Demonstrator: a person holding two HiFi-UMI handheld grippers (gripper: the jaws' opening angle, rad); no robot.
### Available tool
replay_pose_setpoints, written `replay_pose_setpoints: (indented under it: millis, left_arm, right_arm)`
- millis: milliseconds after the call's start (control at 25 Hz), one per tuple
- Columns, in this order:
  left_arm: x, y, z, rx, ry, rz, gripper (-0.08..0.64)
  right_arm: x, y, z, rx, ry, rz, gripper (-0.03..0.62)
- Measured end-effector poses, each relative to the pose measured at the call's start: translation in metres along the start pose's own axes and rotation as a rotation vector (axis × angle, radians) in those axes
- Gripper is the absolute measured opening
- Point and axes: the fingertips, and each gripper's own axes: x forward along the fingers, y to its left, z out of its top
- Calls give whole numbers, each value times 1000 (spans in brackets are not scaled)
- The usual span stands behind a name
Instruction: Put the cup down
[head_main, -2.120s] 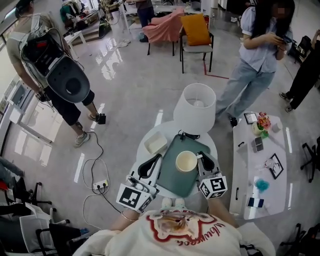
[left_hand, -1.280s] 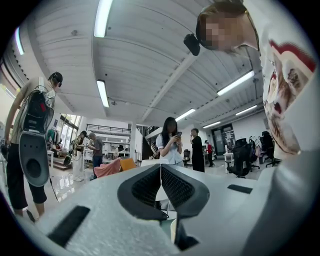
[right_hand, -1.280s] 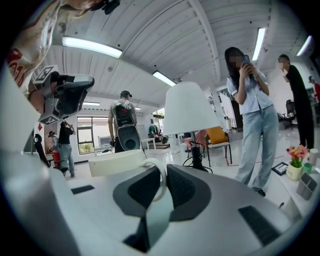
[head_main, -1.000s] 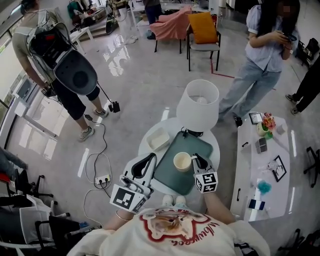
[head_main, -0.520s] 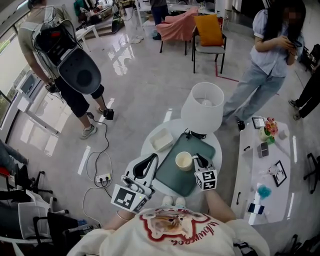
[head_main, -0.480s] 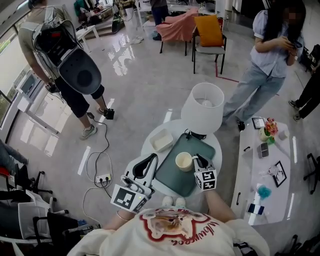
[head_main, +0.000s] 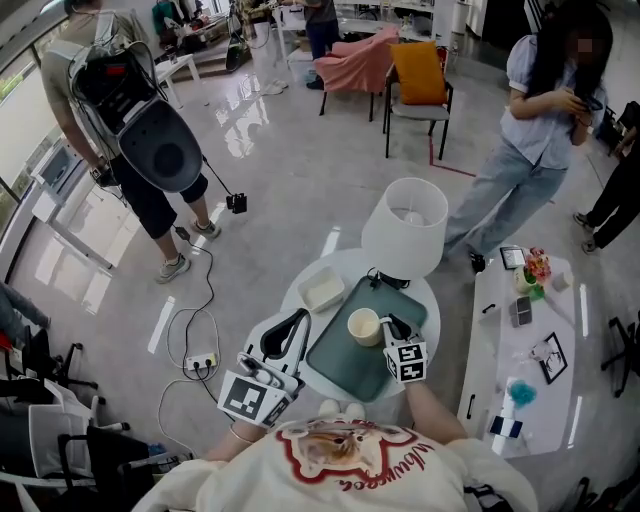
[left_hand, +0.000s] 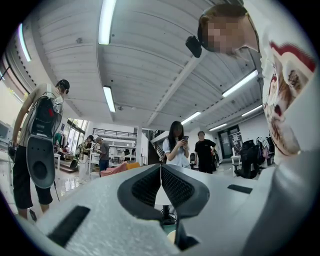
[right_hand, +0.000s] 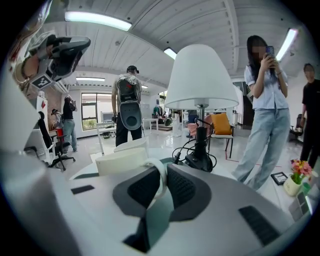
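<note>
The right gripper (right_hand: 162, 176) is clamped on the handle of the cup (head_main: 363, 326). The cup is upright over the green tray (head_main: 345, 362) on the round bench (head_main: 350, 262); whether it touches the tray cannot be determined. The left gripper (left_hand: 161, 176) has its jaws together with nothing between them and is positioned at the tray's left edge. A lamp (head_main: 405, 228) stands at the tray's far side, and a white dish (head_main: 322, 290) is just beside the tray.

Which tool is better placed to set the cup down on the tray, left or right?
Right. The right tool has its jaws closed on the cup, which is over the green tray. The left tool is shut on nothing, off the tray's left side.
</note>
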Motion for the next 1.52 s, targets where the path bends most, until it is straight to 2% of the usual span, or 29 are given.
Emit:
replay_pose_setpoints:
  millis: [400,1000,1520]
  left_arm:
    - [3,5,1,-4,-12,1,17]
    - [2,15,4,-27,-37,25,17]
    - [-4,15,6,-36,-46,26,17]
  right_arm:
    - [2,2,-7,-6,27,2,51]
    - [-6,7,-21,-86,78,-8,51]
    - [-15,12,-35,-109,143,13,51]
